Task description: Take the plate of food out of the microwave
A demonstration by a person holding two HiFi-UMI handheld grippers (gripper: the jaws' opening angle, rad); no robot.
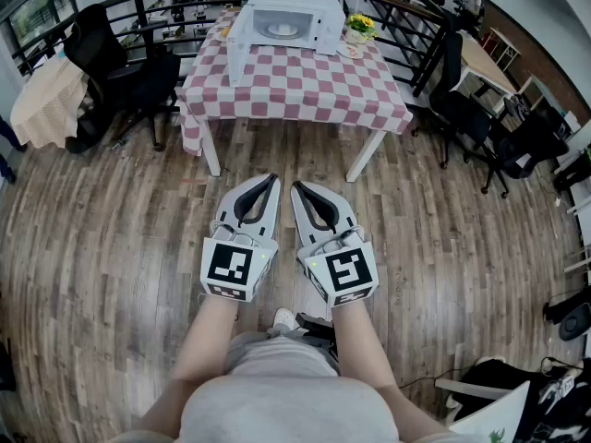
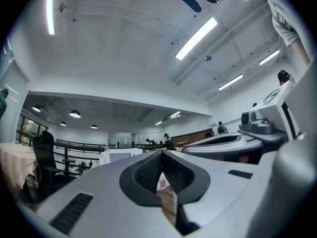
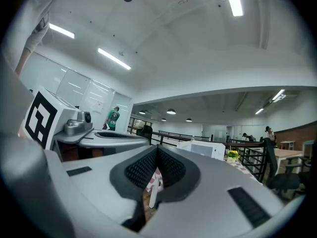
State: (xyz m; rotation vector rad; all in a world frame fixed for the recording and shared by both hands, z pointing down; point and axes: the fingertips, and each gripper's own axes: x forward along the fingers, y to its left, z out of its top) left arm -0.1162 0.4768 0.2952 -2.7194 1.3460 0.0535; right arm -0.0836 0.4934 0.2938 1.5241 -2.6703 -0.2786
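A white microwave (image 1: 286,21) stands at the far end of a red-and-white checked table (image 1: 295,95). Its door (image 1: 237,55) hangs open to the left, and a plate (image 1: 282,30) shows inside. Both grippers hover side by side over the wooden floor, well short of the table, pointing at it. My left gripper (image 1: 274,177) is shut and holds nothing. My right gripper (image 1: 297,186) is shut too, also with nothing in it. The microwave (image 2: 119,155) is small and distant past the left gripper (image 2: 161,152) in the left gripper view. It (image 3: 200,148) shows beyond the right gripper (image 3: 157,148) in the right gripper view.
A pot of yellow flowers (image 1: 358,28) sits on the table right of the microwave. Black office chairs stand left (image 1: 125,72) and right (image 1: 462,95) of the table. A dark railing (image 1: 406,26) runs behind it. Bare wooden floor lies between me and the table.
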